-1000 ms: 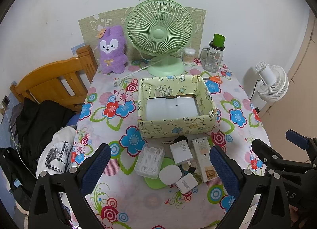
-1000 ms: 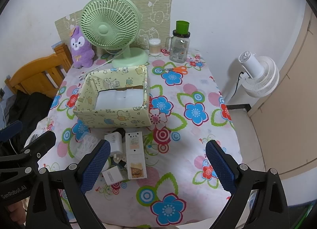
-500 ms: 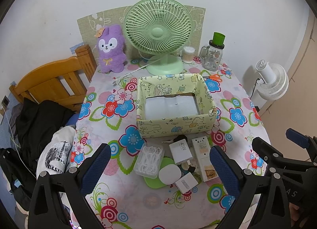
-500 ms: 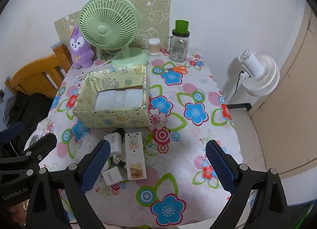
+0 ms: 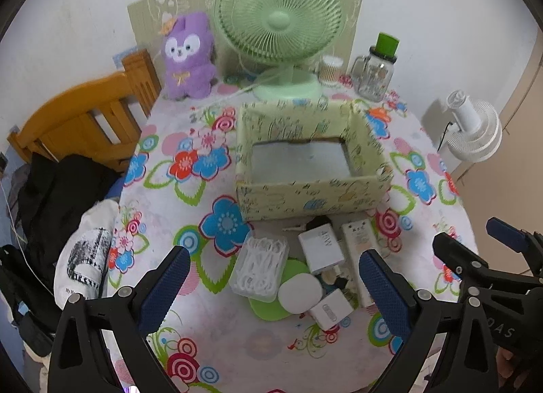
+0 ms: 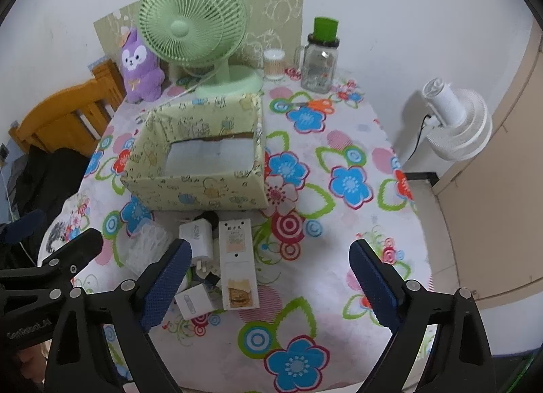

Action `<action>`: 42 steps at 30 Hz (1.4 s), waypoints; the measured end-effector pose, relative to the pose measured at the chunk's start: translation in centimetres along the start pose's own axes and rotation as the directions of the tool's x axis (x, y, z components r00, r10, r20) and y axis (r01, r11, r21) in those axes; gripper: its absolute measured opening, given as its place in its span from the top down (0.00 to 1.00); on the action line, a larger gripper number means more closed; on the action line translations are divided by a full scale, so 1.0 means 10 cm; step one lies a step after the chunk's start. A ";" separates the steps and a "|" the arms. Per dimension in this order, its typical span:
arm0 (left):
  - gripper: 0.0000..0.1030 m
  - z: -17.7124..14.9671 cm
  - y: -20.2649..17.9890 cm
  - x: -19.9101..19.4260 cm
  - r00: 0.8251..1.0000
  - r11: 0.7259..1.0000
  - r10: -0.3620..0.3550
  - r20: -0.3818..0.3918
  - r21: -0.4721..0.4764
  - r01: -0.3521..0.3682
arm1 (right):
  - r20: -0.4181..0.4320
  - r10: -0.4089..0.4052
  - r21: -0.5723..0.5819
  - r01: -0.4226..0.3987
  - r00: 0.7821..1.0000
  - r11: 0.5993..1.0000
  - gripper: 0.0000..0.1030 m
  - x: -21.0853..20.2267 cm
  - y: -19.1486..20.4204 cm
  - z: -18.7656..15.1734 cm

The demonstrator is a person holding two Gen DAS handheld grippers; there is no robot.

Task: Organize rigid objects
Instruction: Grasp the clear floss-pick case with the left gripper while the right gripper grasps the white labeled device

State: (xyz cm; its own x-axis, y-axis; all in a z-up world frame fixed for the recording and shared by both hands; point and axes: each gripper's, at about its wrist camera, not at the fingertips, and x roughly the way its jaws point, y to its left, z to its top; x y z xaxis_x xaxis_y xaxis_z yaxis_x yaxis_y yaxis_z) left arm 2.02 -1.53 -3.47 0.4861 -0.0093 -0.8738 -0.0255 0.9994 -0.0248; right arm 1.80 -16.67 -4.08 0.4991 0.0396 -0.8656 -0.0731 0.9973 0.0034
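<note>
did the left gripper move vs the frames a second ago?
Yes. In the left wrist view the yellow box and charger pile sit larger and closer to the open left gripper, so it has come down toward the table.

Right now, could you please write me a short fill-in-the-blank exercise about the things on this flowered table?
1. The plush toy beside the green fan is ____ in colour.
2. The glass jar has a ____ lid.
3. The small white things lie on the cloth, not in the yellow ____.
4. The scissors have ____ handles.

Missing words: purple; green; box; orange
</note>
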 end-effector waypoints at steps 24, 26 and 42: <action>0.05 -0.12 0.23 0.98 0.986 1.000 -0.002 -0.169 0.016 0.004 | -0.138 -0.006 -0.044 0.000 0.990 0.999 0.14 0.92 0.25 -0.08; 0.05 -0.13 0.24 1.06 0.984 1.000 -0.002 -0.181 0.013 0.005 | -0.153 -0.011 -0.048 0.004 0.988 0.999 0.14 0.99 0.27 -0.09; 0.15 -0.20 0.28 1.46 0.968 1.000 0.002 -0.253 0.025 0.004 | -0.266 -0.034 -0.069 0.016 0.963 0.997 0.25 1.43 0.27 -0.21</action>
State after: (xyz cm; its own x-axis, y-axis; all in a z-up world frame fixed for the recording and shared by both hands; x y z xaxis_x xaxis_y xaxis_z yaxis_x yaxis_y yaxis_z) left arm 7.33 1.10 -17.28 0.2498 -0.0153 -0.9682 -0.0013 0.9999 -0.0162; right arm 6.95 -13.49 -17.48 0.2538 -0.0124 -0.9672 -0.1244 0.9912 -0.0454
